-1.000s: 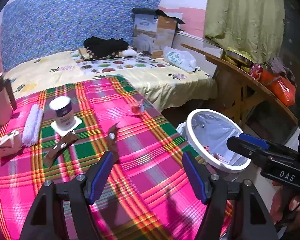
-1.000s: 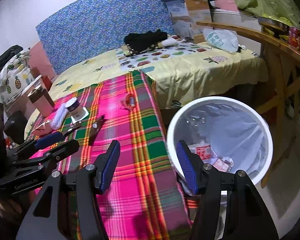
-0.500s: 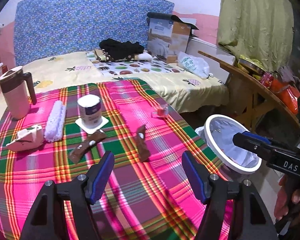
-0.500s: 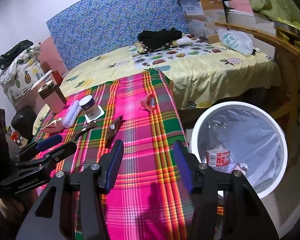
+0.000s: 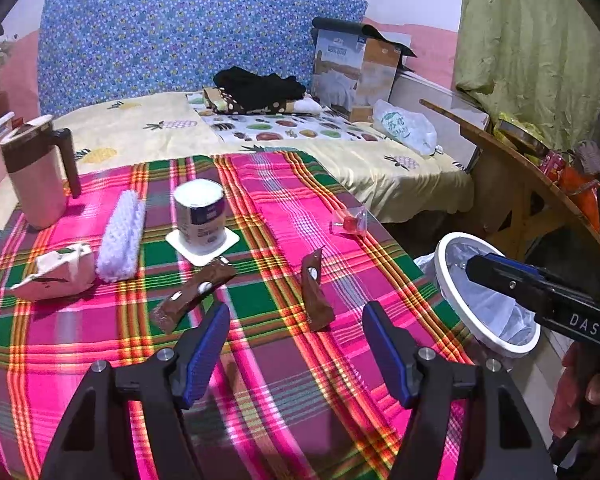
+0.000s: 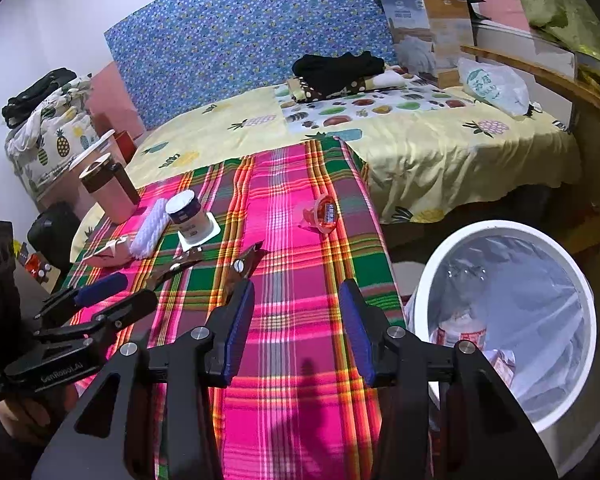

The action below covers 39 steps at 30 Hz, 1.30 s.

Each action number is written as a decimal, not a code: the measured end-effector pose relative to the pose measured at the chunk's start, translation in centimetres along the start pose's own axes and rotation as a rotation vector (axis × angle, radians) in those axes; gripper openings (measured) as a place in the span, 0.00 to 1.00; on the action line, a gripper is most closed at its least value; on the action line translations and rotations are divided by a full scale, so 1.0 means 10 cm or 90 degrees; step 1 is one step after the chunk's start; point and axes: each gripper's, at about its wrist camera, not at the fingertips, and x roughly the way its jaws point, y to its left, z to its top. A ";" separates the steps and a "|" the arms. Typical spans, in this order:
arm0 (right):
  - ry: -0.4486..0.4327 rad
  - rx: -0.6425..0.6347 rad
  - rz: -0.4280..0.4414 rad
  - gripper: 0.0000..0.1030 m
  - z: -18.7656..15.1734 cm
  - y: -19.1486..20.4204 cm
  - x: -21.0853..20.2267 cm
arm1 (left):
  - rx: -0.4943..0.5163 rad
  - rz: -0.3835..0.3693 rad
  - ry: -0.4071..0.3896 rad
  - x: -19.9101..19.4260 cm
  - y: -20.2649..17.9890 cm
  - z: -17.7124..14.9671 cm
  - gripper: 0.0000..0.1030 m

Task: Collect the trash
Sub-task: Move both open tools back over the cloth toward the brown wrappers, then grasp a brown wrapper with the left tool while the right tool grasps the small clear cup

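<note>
Bin [image 6: 500, 229]: white and round, lined with a clear bag, standing on the floor just off the right edge of the bench [image 6: 300, 400]. At its bottom lie a crushed bottle with a red-and-white label [image 6: 462, 330] and a scrap of wrapper beside it.
Trash on the bench: two brown wrappers, one [image 5: 315, 292] lying lengthwise ahead of the left tool [image 5: 296, 344], the other [image 5: 194, 292] slanted just in front of the can. A small clear jelly cup with a red lid [image 6: 324, 212] lies tipped on its side near the far right edge.
Can [image 5: 200, 212]: white-topped, upright on a white square coaster; I cannot see inside.
Jug [image 5: 36, 172]: pink with a brown lid and handle, upright at the far left.
Other things: a white knitted roll [image 5: 122, 236] and a crumpled pink-white carton [image 5: 56, 272] lie left of the can.
Left tool: spread wide over the plaid cloth, nothing between its pads.
Right tool [image 6: 296, 332]: about half spread and closing, empty, above the bench edge next to the bin.
</note>
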 end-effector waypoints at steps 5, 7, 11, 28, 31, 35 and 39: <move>0.002 -0.002 -0.001 0.42 0.03 -0.02 0.05 | 0.001 -0.005 0.021 0.23 -0.08 -0.01 0.65; 0.003 -0.004 0.001 0.42 0.04 -0.04 0.07 | 0.001 -0.002 0.031 0.34 -0.10 0.00 0.59; 0.004 -0.007 0.004 0.40 0.07 -0.06 0.13 | -0.002 0.001 0.056 0.56 -0.13 0.00 0.52; 0.035 -0.012 0.003 0.37 0.20 -0.19 0.51 | 0.009 0.034 0.104 1.04 -0.19 0.05 0.18; 0.040 -0.015 0.003 0.35 0.24 -0.20 0.59 | 0.009 0.027 0.099 1.03 -0.17 0.07 0.18; 0.048 -0.022 0.001 0.35 0.30 -0.20 0.72 | 0.006 0.022 0.082 0.96 -0.13 0.13 0.18; 0.061 -0.030 0.002 0.35 0.32 -0.17 0.85 | -0.006 0.019 0.072 0.91 -0.04 0.17 0.18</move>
